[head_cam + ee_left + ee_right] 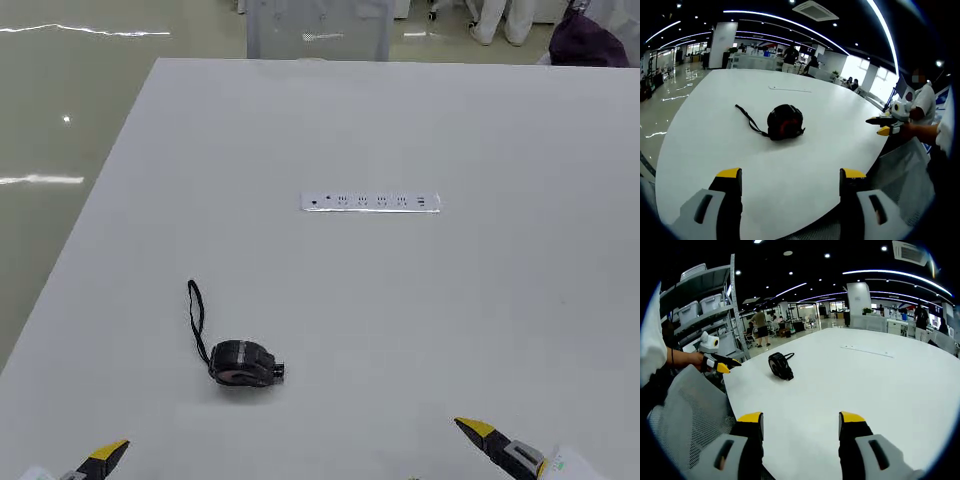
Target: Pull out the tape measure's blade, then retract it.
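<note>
A black tape measure (240, 363) lies on the white table (400, 300), its blade wound in and its black wrist strap (195, 315) trailing away from me. In the left gripper view the tape measure (785, 121) sits ahead of my open left gripper (790, 175), well apart from it. The right gripper view has the tape measure (781, 365) ahead and to the left of my open right gripper (801, 419). Nothing is between either pair of jaws. In the head view, a yellow fingertip (108, 452) pokes in at bottom left and another fingertip (480, 430) at bottom right.
A white power strip (370, 202) lies flat across the middle of the table. The table's left edge (90, 200) drops to a glossy floor. A mesh chair back (685, 405) stands by the near edge. People and shelves stand far off.
</note>
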`<action>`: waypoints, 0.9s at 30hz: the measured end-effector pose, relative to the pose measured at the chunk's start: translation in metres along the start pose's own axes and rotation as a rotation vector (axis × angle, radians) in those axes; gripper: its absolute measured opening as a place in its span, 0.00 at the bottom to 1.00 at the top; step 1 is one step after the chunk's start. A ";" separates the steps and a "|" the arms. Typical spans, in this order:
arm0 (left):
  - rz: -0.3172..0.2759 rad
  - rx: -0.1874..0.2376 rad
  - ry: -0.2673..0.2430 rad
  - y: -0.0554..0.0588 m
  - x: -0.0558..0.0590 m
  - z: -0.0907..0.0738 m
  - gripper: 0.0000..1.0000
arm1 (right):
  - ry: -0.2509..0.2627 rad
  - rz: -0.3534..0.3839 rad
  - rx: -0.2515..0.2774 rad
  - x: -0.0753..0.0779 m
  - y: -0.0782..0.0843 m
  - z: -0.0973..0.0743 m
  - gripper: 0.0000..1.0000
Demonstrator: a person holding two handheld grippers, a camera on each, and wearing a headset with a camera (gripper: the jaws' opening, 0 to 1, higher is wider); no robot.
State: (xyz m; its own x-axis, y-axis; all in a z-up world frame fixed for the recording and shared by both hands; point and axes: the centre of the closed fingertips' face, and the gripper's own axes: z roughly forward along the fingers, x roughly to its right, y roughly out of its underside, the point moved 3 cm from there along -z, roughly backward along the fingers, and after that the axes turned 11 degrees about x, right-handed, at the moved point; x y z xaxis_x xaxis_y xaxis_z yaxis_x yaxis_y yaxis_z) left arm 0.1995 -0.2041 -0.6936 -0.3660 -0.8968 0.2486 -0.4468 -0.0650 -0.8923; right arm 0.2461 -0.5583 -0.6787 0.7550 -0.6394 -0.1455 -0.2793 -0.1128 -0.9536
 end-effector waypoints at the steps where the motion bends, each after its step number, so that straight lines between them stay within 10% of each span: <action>1: -0.004 0.004 0.000 0.000 0.001 0.000 0.79 | 0.000 0.000 -0.001 0.000 0.000 0.000 0.62; 27: -0.008 0.017 0.010 -0.001 0.008 -0.002 0.81 | 0.007 -0.006 0.002 -0.002 -0.002 -0.002 0.63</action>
State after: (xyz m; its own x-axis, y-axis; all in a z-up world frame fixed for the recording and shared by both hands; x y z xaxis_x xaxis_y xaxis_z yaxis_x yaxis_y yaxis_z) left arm 0.1957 -0.2100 -0.6898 -0.3707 -0.8916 0.2599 -0.4356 -0.0802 -0.8965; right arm 0.2437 -0.5583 -0.6755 0.7525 -0.6438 -0.1385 -0.2738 -0.1147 -0.9549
